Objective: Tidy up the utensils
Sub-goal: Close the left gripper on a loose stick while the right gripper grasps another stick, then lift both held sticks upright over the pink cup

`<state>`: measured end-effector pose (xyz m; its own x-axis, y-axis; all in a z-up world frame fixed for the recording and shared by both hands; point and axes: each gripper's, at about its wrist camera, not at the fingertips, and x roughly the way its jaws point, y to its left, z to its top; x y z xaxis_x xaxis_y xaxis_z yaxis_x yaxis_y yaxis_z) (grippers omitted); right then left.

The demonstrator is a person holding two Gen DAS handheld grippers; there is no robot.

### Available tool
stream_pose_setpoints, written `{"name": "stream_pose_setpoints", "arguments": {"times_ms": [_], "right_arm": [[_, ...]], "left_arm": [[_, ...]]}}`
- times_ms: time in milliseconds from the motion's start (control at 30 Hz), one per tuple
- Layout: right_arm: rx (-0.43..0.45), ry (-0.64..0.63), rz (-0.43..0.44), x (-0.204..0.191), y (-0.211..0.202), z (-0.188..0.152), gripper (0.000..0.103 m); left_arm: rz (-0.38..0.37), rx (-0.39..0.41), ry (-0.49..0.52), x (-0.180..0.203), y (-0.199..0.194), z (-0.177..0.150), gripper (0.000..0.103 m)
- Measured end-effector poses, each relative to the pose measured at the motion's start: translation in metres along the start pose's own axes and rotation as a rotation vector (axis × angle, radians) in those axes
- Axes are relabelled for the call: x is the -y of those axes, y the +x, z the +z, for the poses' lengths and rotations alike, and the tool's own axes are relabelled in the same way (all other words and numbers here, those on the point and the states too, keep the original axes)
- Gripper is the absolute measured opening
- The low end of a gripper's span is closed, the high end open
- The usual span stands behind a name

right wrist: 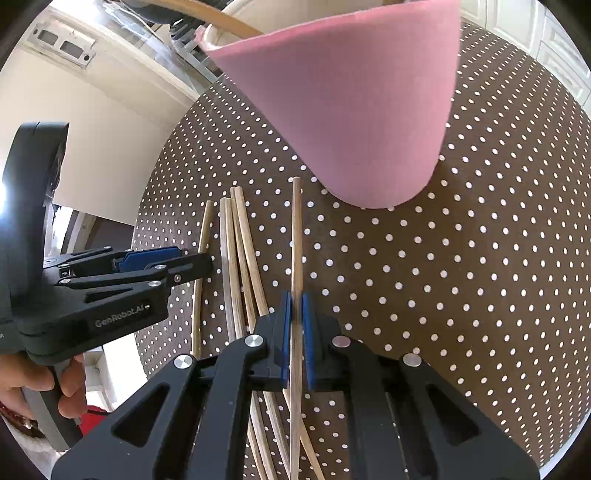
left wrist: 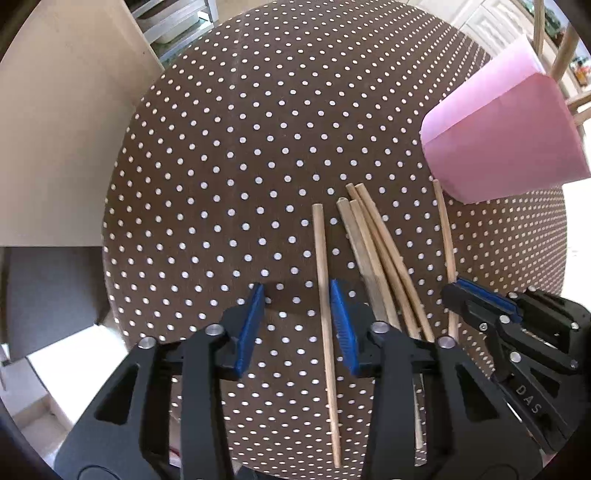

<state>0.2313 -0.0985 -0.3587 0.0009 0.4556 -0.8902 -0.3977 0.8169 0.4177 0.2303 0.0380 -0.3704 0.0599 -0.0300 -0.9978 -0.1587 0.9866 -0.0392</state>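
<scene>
Several wooden chopsticks lie on a brown polka-dot table. My left gripper is open, its blue pads either side of one lone chopstick lying flat. A bundle of chopsticks lies just to its right. My right gripper is shut on a single chopstick, which points toward the pink cup. That cup stands at the right in the left wrist view, with wooden utensils sticking out of it. The right gripper shows at the right of the left wrist view.
The table is round with its edge close on the left. A beige wall or cabinet stands to the left. Shelves show beyond the table. The person's hand holds the left gripper.
</scene>
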Motion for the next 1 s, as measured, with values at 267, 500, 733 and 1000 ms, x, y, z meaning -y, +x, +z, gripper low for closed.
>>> {"name": "stream_pose_setpoints", "arguments": {"times_ms": [267,500,733,1000], "right_arm": [[0.012,-0.028,-0.003,-0.016,-0.006,0.001,0.005],[0.056,-0.031,-0.012,-0.027,-0.024,-0.007,0.005],[0.161,-0.042,-0.019,-0.044,-0.064,-0.013,0.005],[0.327,-0.054,-0.053,-0.060,-0.132,-0.032,0.005]], "left_arm": [[-0.026,0.013,-0.014,-0.009,-0.010,0.002,0.007],[-0.122,0.059,-0.021,-0.015,-0.029,-0.009,0.005],[-0.214,0.189,0.033,-0.016,-0.088,-0.025,0.005],[-0.288,0.362,0.106,-0.021,-0.162,-0.044,0.005]]}}
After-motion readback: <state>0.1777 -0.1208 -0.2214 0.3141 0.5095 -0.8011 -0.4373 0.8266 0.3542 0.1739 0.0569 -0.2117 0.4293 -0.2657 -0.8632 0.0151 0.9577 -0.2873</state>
